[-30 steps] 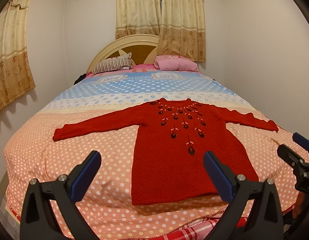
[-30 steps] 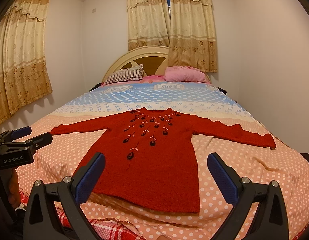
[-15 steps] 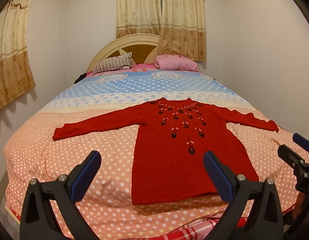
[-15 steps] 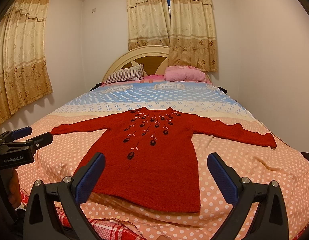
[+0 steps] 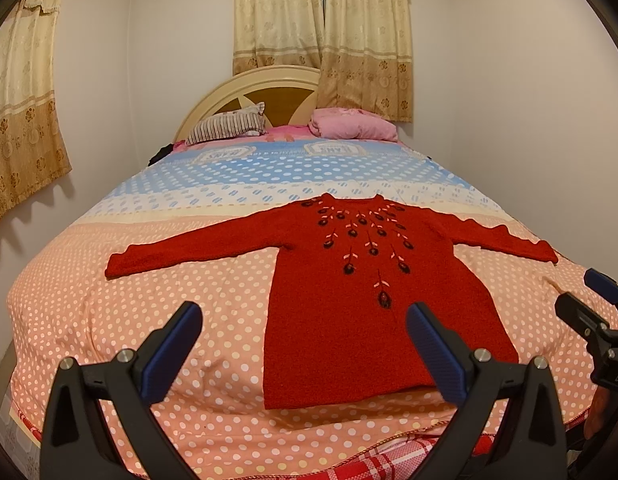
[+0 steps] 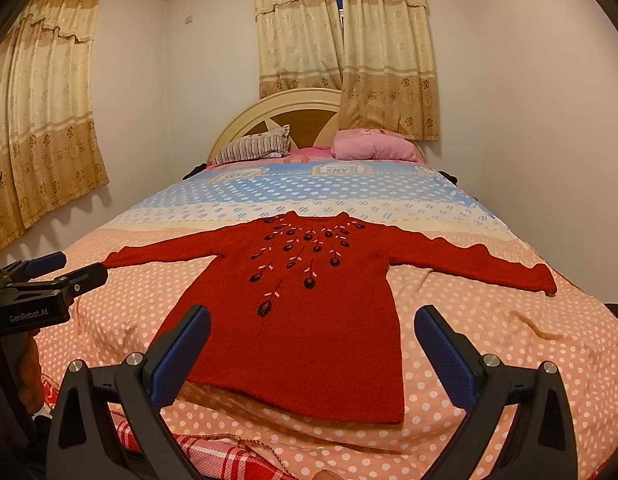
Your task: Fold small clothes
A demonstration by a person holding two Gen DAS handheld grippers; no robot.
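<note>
- The sweater (image 5: 373,300) is lying flat on the bed (image 5: 149,312), front side up, in the half of the bed far from the headboard (image 6: 285,116).
- Its long axis is running along the bed: the collar is pointing to the headboard and the hem is lying near the foot edge.
- The two sleeves are stretching out to the sides, across the bed, and each one is slanting a little away from the headboard.
- It seems to be spread out like this so that both sleeves and the hem are easy to reach for folding.
- The left gripper (image 5: 303,354) is hovering beyond the foot edge with its jaws wide apart, holding nothing.
- The right gripper (image 6: 313,356) is doing the same, also empty and not touching the sweater.
- Probably both are waiting there because no fold is started yet.
</note>
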